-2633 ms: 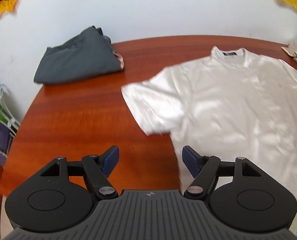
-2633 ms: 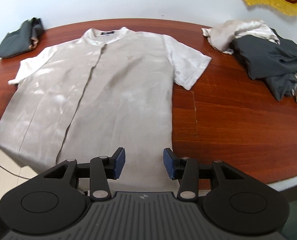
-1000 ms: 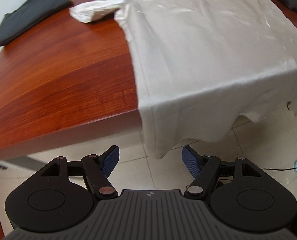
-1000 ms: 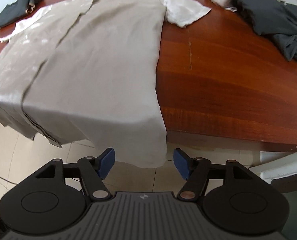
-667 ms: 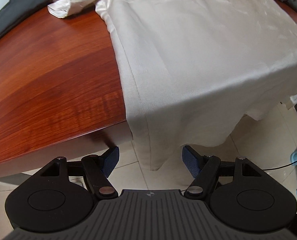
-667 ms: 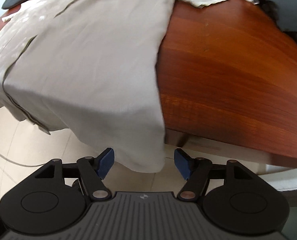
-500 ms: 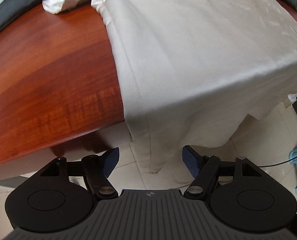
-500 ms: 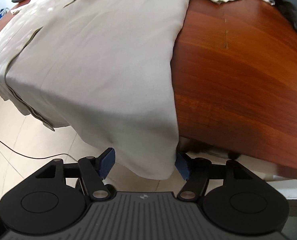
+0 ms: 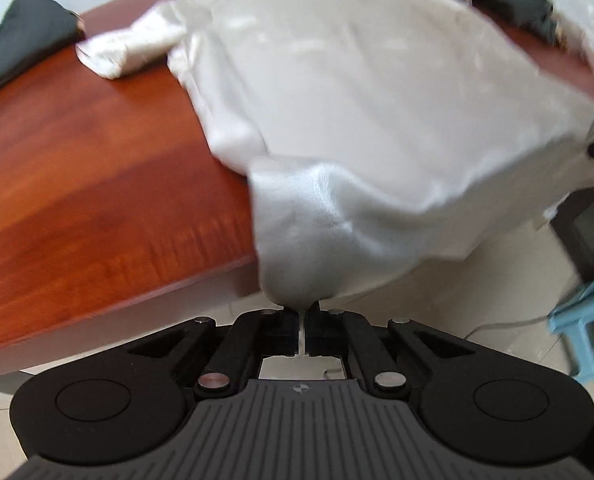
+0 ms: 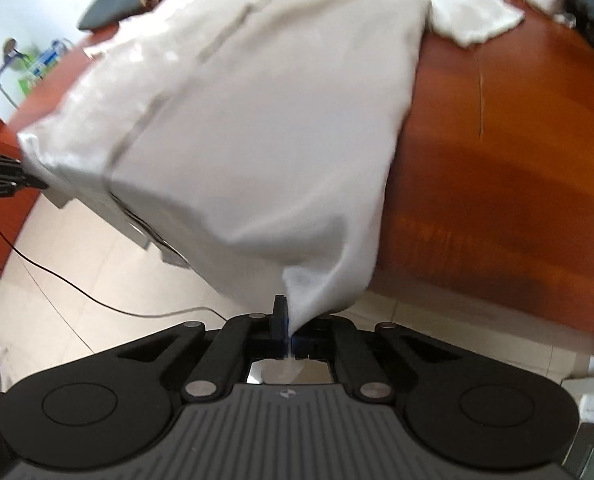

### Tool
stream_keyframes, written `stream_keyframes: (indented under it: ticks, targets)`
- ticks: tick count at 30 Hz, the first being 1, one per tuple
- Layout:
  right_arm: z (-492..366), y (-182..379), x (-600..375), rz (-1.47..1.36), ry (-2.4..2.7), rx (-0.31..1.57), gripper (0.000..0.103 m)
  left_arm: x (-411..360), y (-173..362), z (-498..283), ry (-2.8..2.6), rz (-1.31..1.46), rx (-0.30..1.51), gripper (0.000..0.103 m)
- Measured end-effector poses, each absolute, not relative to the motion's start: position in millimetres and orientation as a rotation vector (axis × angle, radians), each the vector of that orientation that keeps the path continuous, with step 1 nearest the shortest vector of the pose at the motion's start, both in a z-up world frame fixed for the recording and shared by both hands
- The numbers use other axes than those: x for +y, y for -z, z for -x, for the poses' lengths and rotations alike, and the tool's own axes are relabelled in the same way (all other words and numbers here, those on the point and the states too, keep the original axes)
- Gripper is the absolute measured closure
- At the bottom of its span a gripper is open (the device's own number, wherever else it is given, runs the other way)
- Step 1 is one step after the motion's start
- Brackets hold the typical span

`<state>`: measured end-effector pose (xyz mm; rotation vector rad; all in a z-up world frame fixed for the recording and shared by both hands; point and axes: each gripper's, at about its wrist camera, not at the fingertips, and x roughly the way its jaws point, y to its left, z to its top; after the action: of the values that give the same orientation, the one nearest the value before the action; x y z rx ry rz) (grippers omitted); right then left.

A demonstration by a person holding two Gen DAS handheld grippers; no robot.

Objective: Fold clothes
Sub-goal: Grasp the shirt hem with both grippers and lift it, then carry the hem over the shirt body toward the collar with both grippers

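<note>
Shirt (image 9: 357,92) lies across the table (image 9: 77,168), hem overhanging at lower centre, pinched by left gripper (image 9: 301,320) and right gripper (image 10: 290,334). Uneven lifting could skew the fold or slip the slick fabric free.

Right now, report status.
Left claw and right claw shut on cream satin short-sleeved shirt hem corners. Shirt overhangs red-brown wooden table. Nothing blocking.

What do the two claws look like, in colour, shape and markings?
Both claws, left claw and right claw, are matte black: two round side housings, silver pivot screws on angled link arms, and a grey ribbed centre plate with a small round emblem. Blue pads show on the right one. No cables or sleeves visible.
</note>
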<state>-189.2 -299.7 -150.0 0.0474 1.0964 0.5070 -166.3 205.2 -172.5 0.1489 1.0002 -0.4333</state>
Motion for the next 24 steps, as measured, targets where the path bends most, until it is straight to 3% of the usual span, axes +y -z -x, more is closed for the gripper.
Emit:
stream_keyframes:
  ticks: [12,24]
  targets:
    - [172.8,53.7,-317.7,-0.077,-0.521,0.877,0.102,204.5,80.5,175.8,0.393,0.094,0.827,0.101]
    - [106.7,26.1,-327.2,-0.090,-0.448,0.817,0.102,209.1,68.7,111.0,0.170,0.128,0.824,0.100]
